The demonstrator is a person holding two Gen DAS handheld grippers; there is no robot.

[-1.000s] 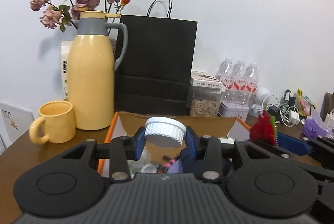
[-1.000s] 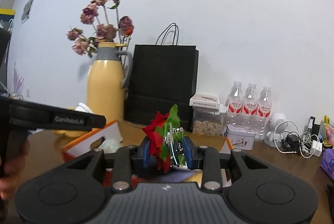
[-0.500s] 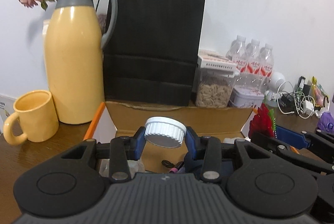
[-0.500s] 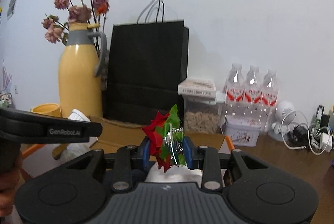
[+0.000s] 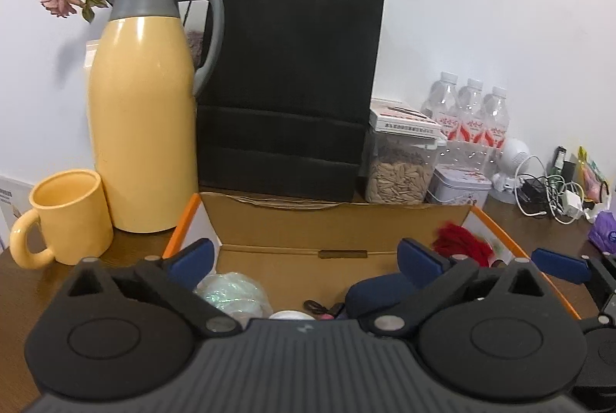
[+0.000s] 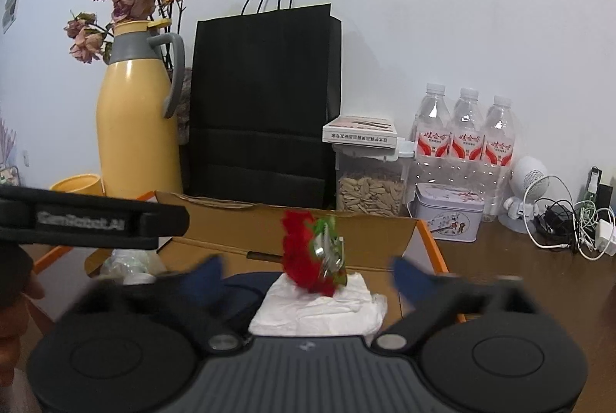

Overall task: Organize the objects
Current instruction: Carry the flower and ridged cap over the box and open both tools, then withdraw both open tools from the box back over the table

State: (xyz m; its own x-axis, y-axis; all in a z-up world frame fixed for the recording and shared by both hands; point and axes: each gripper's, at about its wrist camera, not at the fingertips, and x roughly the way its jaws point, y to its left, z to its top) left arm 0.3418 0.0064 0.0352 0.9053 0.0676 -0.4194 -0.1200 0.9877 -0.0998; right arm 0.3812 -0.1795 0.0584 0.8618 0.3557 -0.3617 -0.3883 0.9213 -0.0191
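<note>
both tools sit over the open cardboard box (image 5: 338,220), which stands on the tabletop (image 6: 512,278) just in front of the black paper bag (image 5: 292,85).

left tool (image 5: 304,255): jaws opening, blue pads spread wide, nothing between them. a white round cap (image 5: 290,315) shows low in the box just past the tool body, partly hidden, so i take it as already dropped in, though the view is poor. a pale crinkled bundle (image 5: 231,297) lies at the box's left side, and a dark blue item (image 5: 381,291) toward its right.

right tool (image 6: 308,270): jaws opening, pads blurred. the red-and-green flower decoration (image 6: 312,251) is between them but no pad touches it; it appears free, above a white cloth (image 6: 319,305) inside the box. cannot tell whether it has landed yet.

progress, as judged: several items are already in the box and these two look like fresh releases into it. still outside the box: yellow mug (image 5: 65,216) and yellow thermos (image 5: 142,112) to its left; seed jar (image 6: 369,189), tin (image 6: 448,216), water bottles (image 6: 466,139) and a cable tangle (image 6: 569,224) to its right. whether those count as things to sort is unclear.
</note>
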